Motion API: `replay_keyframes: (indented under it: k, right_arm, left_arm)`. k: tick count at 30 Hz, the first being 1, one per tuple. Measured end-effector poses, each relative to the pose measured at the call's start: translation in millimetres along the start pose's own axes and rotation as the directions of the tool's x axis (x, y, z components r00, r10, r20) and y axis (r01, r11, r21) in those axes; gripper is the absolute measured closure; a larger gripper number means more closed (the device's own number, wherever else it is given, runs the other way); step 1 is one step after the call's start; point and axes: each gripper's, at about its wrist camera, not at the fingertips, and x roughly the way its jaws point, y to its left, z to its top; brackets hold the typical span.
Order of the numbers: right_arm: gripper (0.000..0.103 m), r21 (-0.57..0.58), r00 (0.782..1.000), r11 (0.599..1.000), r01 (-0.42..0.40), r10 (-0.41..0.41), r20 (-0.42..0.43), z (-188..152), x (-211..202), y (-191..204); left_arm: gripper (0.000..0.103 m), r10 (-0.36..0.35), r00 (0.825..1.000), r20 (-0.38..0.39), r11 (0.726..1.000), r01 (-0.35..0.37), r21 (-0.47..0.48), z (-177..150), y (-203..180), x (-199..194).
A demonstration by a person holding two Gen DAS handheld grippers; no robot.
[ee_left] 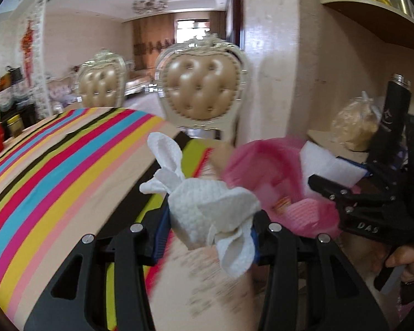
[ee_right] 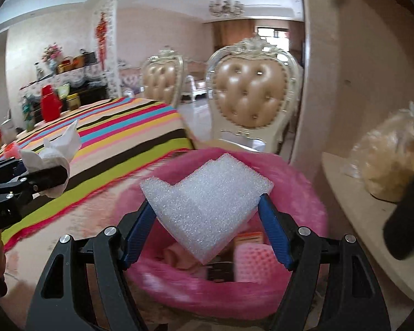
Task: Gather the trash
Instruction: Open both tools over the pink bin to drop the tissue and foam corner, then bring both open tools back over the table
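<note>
Hovering over the pink bin (ee_right: 303, 193), the right tool (ee_right: 207, 218) is gripping a foam piece (ee_right: 207, 207). The left tool (ee_left: 209, 220) is pinching crumpled tissue (ee_left: 207, 209) beside it; each should release squarely above the opening.

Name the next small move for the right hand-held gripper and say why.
Probably open the right hand-held gripper and drop the foam piece. It is clamped between the fingers and seems to hang right above the pink-lined bin, which already holds other trash.
</note>
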Motion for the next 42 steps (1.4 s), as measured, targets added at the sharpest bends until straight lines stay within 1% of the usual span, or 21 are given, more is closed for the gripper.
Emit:
replay_keyframes:
  k: [7, 12, 14, 16, 18, 19, 20, 22, 24, 25, 26, 29, 32, 34, 37, 42]
  right_arm:
    - [0.032, 0.048, 0.999, 0.998, 0.042, -0.042, 0.006, -3, 5, -32]
    - [0.031, 0.059, 0.998, 0.997, 0.056, -0.056, 0.006, -5, 5, -41]
    - [0.031, 0.064, 0.998, 0.996, 0.065, -0.065, 0.003, -6, 4, -46]
    - [0.030, 0.075, 0.998, 0.995, 0.066, -0.066, 0.003, -7, 2, -50]
    - [0.030, 0.085, 0.998, 0.995, 0.059, -0.059, 0.005, -7, 2, -53]
    - [0.030, 0.086, 0.998, 0.995, 0.056, -0.056, 0.007, -7, 3, -53]
    - [0.030, 0.083, 0.999, 0.995, 0.052, -0.053, 0.008, -8, 3, -52]
    - [0.029, 0.078, 0.999, 0.996, 0.041, -0.041, 0.006, -6, 6, -48]
    - [0.022, 0.075, 1.000, 0.997, 0.024, -0.024, 0.008, -4, 9, -43]
    - [0.019, 0.074, 1.000, 0.997, 0.023, -0.024, 0.013, -2, 10, -40]
    - [0.019, 0.073, 1.000, 0.997, 0.021, -0.023, 0.019, -1, 10, -38]
    - [0.018, 0.068, 1.000, 0.998, 0.016, -0.017, 0.024, 4, 10, -31]
    - [0.018, 0.056, 1.000, 0.998, 0.007, -0.009, 0.024, 7, 6, -21]
    - [0.018, 0.046, 1.000, 0.999, -0.003, 0.001, 0.025, 8, 2, -14]
    - [0.018, 0.024, 0.999, 0.999, -0.026, 0.025, 0.022, 10, -2, 3]
    - [0.018, -0.041, 0.996, 0.995, -0.086, 0.087, 0.017, 13, -9, 46]
  left_arm:
    - [0.058, -0.083, 0.996, -0.013, 0.995, 0.084, 0.058, 20, -39, 34]
    - [0.058, -0.139, 0.990, -0.021, 0.987, 0.140, 0.080, 28, -62, 54]
    - [0.056, -0.167, 0.985, -0.033, 0.981, 0.170, 0.089, 29, -71, 63]
    - [0.052, -0.189, 0.981, -0.050, 0.975, 0.193, 0.105, 28, -74, 69]
    - [0.042, -0.197, 0.978, -0.061, 0.972, 0.203, 0.115, 25, -75, 71]
    - [0.030, -0.195, 0.979, -0.052, 0.973, 0.200, 0.113, 24, -73, 69]
    - [0.021, -0.176, 0.984, -0.033, 0.978, 0.179, 0.106, 23, -68, 64]
    - [0.019, -0.138, 0.990, 0.000, 0.987, 0.137, 0.081, 22, -55, 54]
    - [0.016, -0.102, 0.995, 0.014, 0.993, 0.101, 0.058, 22, -39, 44]
    - [0.013, -0.058, 0.998, 0.025, 0.998, 0.057, 0.038, 21, -28, 37]
    - [0.010, -0.031, 0.999, 0.033, 0.999, 0.031, 0.021, 21, -19, 31]
    - [0.005, 0.036, 0.998, 0.042, 0.999, -0.035, -0.034, 16, 11, 12]
    - [0.005, 0.114, 0.993, 0.035, 0.991, -0.111, -0.068, 7, 38, -5]
    - [0.005, 0.151, 0.988, 0.023, 0.985, -0.149, -0.087, 1, 52, -14]
    - [0.005, 0.190, 0.982, 0.010, 0.976, -0.187, -0.114, -9, 69, -26]
    - [0.005, 0.264, 0.964, -0.008, 0.953, -0.263, -0.148, -27, 99, -57]
